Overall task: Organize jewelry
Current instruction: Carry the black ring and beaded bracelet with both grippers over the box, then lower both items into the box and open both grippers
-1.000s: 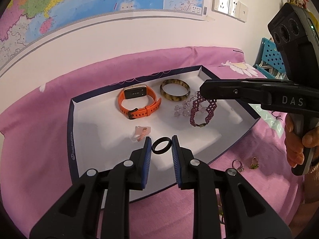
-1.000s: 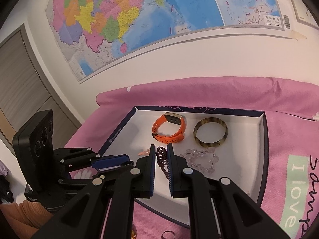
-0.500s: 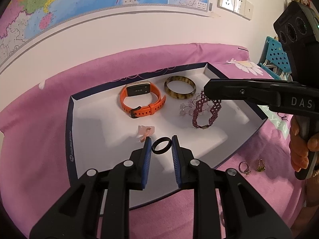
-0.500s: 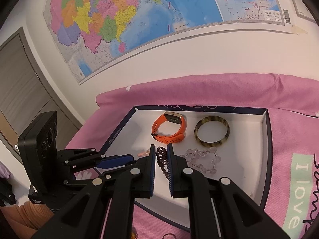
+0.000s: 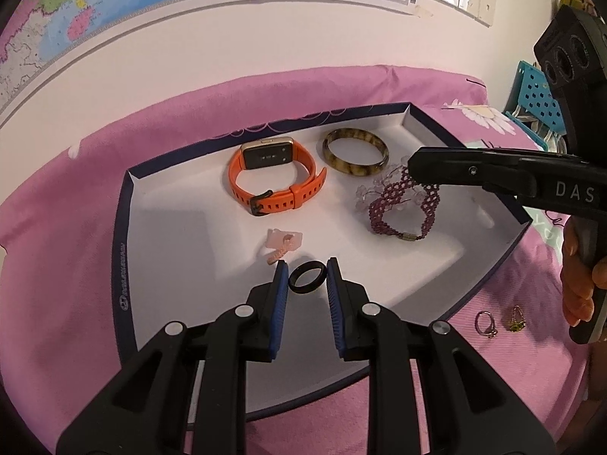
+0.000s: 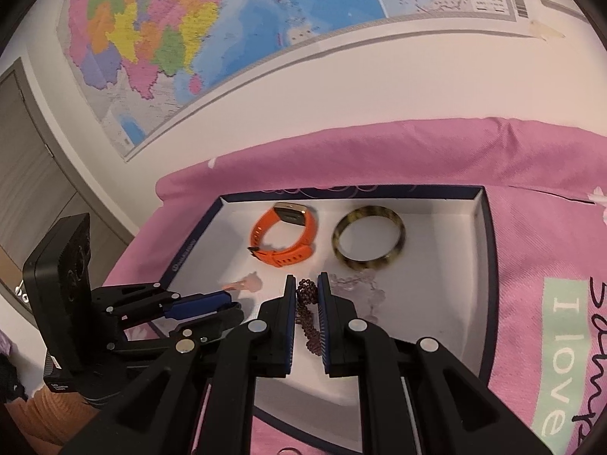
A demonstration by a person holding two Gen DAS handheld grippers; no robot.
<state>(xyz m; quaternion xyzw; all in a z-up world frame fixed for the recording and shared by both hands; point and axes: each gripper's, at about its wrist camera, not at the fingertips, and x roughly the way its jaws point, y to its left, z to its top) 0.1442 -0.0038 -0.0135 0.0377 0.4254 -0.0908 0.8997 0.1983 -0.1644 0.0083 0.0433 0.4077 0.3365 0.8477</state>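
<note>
The left gripper, at 6 o'clock in its own view, has its 2 blue-padded jaws clamped on a small black ring, held above the white floor of the shallow navy-edged white box that sits on the pink bedcover.

The right gripper is pinched tight on a dark purple beaded bracelet; in the left wrist view its black fingers reach in from 3 o'clock, and the bracelet hangs from their tips, its clasp end drooping to the box floor.

Just beside the bracelet, at its 11 o'clock, lies a pale clear-bead bracelet. An orange-strapped smartwatch with a gold case lies near the far wall of the box at 12 o'clock, and a mottled brown-and-yellow bangle lies just right of it. A small pink charm on a clear tab lies at the left gripper's 11 o'clock.

Outside the box, on the bedcover at 4 o'clock, are 2 rings: a silver ring and a gold ring with a green stone. A person's hand grips the right gripper's handle at 3 o'clock.
</note>
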